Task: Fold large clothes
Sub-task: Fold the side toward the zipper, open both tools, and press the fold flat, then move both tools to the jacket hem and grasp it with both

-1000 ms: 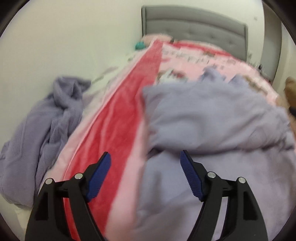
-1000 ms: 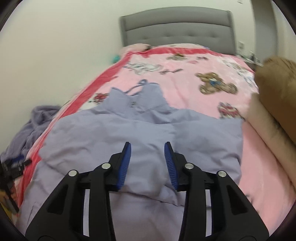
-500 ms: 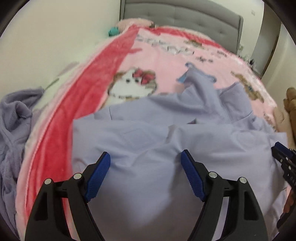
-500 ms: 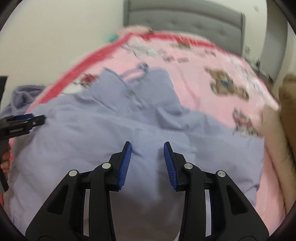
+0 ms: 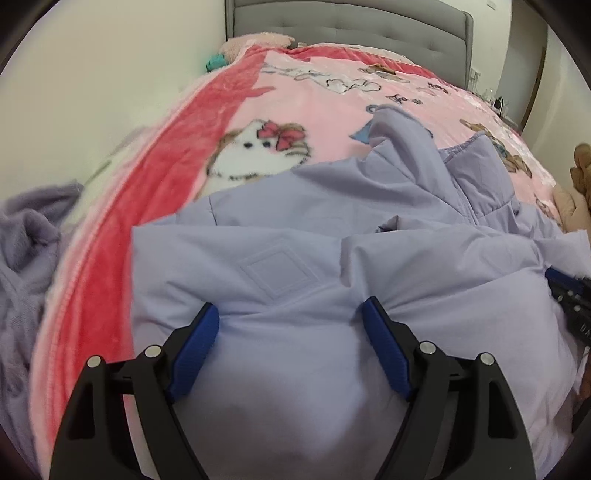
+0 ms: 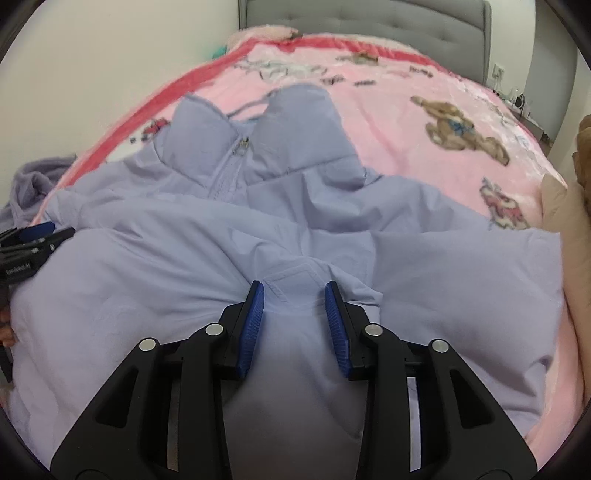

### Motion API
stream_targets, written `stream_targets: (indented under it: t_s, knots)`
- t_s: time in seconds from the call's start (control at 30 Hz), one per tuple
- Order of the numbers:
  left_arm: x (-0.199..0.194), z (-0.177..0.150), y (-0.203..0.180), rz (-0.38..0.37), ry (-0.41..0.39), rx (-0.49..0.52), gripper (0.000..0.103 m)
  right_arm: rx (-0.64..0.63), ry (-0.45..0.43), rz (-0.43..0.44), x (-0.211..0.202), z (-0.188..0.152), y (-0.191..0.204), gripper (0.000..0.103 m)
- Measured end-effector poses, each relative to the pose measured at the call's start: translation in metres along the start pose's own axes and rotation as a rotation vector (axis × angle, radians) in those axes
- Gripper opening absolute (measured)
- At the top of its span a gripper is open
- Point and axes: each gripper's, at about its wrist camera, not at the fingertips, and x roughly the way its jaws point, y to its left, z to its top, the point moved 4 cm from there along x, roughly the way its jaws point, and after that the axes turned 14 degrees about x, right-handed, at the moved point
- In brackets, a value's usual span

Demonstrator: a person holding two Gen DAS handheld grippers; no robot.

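L claw (image 5: 290, 319): jaws spread wide, blue pads pressing down into lilac jacket (image 5: 295, 258), fabric puckers at both tips, nothing pinched btwn them.
R claw (image 6: 294, 301): jaws apart but narrower, a ridge of jacket (image 6: 258, 240) bulges up btwn the pads; can't tell if pads actually bite it.
Jacket: lies flat-ish on the bed, collar + zipper (image 6: 231, 173) pointing toward headboard, sleeves folded in across the body, square patch (image 5: 279, 271) just ahead of L claw.
Blanket (image 5: 332, 110): pink w/ red border, cartoon cat (image 5: 255, 147) print beside jacket's far-left edge, bear print (image 6: 458, 127) further right.
Headboard (image 6: 369, 18): grey, tufted, far end.
Off bed, left: 2nd lilac garment (image 5: 22, 258), crumpled by the wall.
Right edge: tan plush (image 6: 569, 206), near jacket.
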Motion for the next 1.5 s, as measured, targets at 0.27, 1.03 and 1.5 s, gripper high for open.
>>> stream_targets:
  t_s: [0.27, 1.03, 1.5]
  knots:
    - [-0.07, -0.008, -0.012, -0.002, -0.142, -0.027, 0.083, 0.036, -0.163, 0.2, -0.084, -0.015, 0.013, 0.046]
    - [-0.033, -0.054, -0.046, 0.007, -0.051, 0.131, 0.093, -0.187, 0.008, 0.017, -0.033, -0.071, 0.024, 0.061]
    - [-0.122, -0.16, 0.035, 0.091, 0.04, 0.026, 0.093, 0.167, -0.021, -0.148, -0.161, -0.129, -0.13, 0.08]
